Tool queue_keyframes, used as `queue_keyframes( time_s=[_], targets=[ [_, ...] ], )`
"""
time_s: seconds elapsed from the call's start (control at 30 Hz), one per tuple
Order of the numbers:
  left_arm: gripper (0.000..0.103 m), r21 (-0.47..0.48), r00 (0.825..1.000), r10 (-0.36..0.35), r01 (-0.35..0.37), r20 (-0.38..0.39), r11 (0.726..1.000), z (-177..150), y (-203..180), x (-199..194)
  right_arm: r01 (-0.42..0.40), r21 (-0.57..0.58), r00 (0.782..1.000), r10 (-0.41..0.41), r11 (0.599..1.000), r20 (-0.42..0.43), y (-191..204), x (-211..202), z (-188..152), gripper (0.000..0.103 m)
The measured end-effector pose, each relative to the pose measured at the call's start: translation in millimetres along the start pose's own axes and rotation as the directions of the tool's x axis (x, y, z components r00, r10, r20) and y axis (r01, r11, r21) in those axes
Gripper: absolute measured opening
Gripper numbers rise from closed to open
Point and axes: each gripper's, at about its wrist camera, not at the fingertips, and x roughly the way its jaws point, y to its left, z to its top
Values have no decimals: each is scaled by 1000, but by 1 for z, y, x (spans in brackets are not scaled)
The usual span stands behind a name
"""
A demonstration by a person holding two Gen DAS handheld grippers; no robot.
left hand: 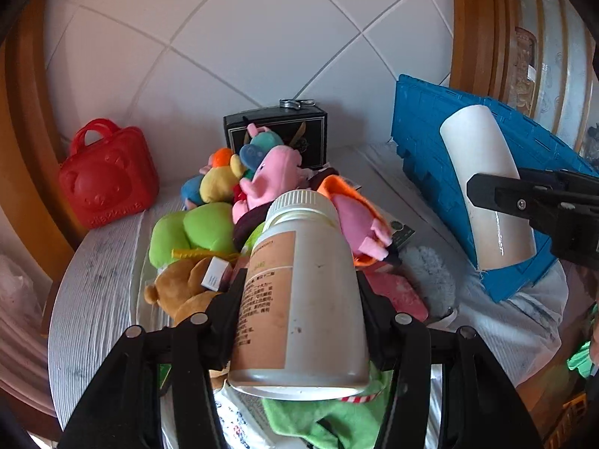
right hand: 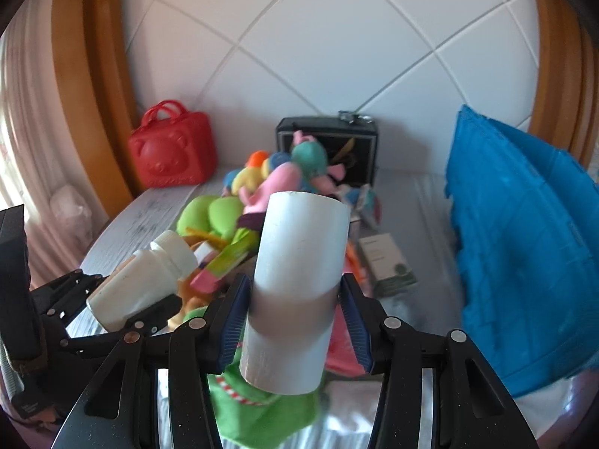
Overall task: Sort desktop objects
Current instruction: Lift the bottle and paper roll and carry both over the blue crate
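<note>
My left gripper point(left hand: 299, 292) is shut on a white pill bottle point(left hand: 299, 292) with a tan label, held cap forward above a pile of plush toys point(left hand: 224, 202). It also shows in the right wrist view point(right hand: 142, 280). My right gripper point(right hand: 294, 299) is shut on a white tube point(right hand: 295, 284), held upright above the toys. In the left wrist view the tube point(left hand: 486, 187) is in front of the blue crate point(left hand: 430, 142), with the right gripper's finger point(left hand: 498, 191) across it.
A red bear-face bag point(left hand: 106, 177) stands at the back left. A black box point(left hand: 277, 134) stands against the tiled wall behind the toys. A blue crate point(right hand: 524, 243) stands at the right. A small green-marked box point(right hand: 389, 262) and green cloth point(right hand: 262, 411) lie on the table.
</note>
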Motion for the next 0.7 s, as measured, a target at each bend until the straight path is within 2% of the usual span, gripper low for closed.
queue_keyframes(
  time_s=[0.23,0.4,0.57,0.7],
  targets=[
    [52,50,999,-32,29,42,998,63,-71,13,41,28,996,-44,999,82,-80,-31,27,48],
    [52,80,995,-68,62,71,995,113,-135,24,98,61,984,-106,993,140,-148,-57,51,48],
    [52,93,991,-117,111,65,989,153,-196,33,176,102,971,-190,979,145,-221,-75,61,48],
    [52,100,987,-153,147,49,984,181,-244,38,260,134,955,-276,956,111,-284,-80,57,48]
  ],
)
